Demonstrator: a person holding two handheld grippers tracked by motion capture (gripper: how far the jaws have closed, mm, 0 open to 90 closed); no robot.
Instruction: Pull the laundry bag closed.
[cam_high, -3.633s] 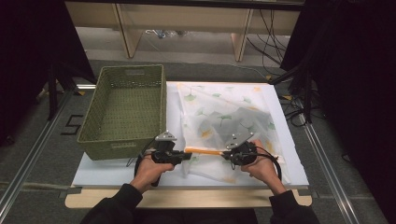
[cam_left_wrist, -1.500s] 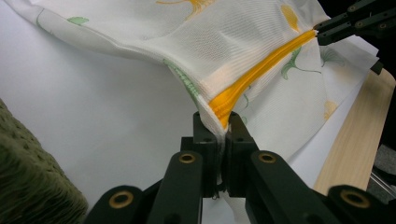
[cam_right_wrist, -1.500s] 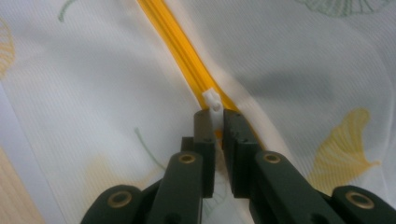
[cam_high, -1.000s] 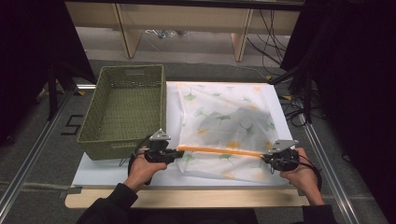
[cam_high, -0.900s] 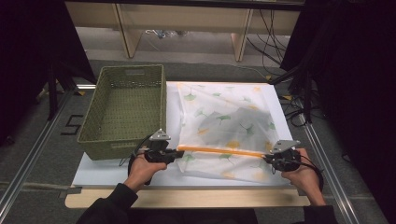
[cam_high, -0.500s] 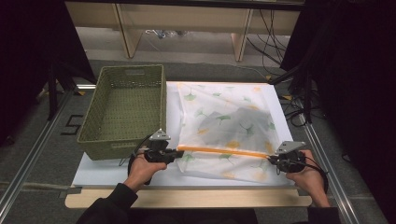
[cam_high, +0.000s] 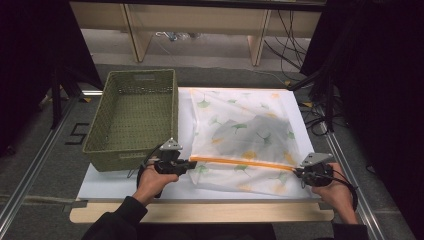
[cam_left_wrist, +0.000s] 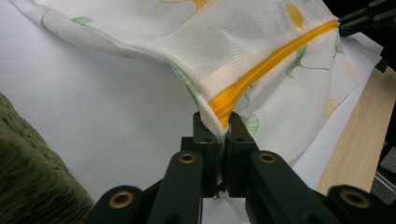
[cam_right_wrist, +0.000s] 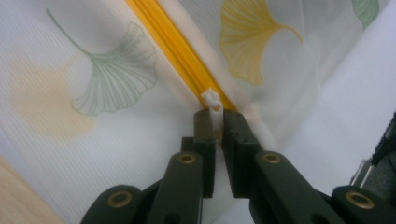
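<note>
A white mesh laundry bag printed with green and yellow ginkgo leaves (cam_high: 245, 140) was laid flat on a white board (cam_high: 115, 182) that covered a pale wooden table (cam_high: 200, 212), just to the right of a rectangular olive-green woven basket (cam_high: 132, 117). An orange zipper (cam_high: 240, 162) was stretched in a straight line across the near part of the bag, from one gripper to the other.

The left gripper (cam_high: 186, 164) was seen closed tight on the left end of the zipper; in the left gripper view (cam_left_wrist: 219, 128) the orange band and the bunched mesh edge were pinched between the two black jaws, and the fabric was lifted slightly off the board there. The part of the cloth inside the jaws was hidden.

The right gripper (cam_high: 298, 171) was held at the far right end of the zipper, near the right edge of the board. In the right gripper view (cam_right_wrist: 215, 116) the jaws were closed to a narrow slit on the small white zipper pull (cam_right_wrist: 212, 101), only the upper part of which was visible above the jaw tips; how much of it lay between the pads could not be made out.

A dark grey shape (cam_high: 250, 132) was seen through the mesh in the middle of the bag, but what it was could not be told. The right hand (cam_high: 340, 192) was partly cut off by the lower edge of the high view, and the surroundings of the table were too dark to read.
</note>
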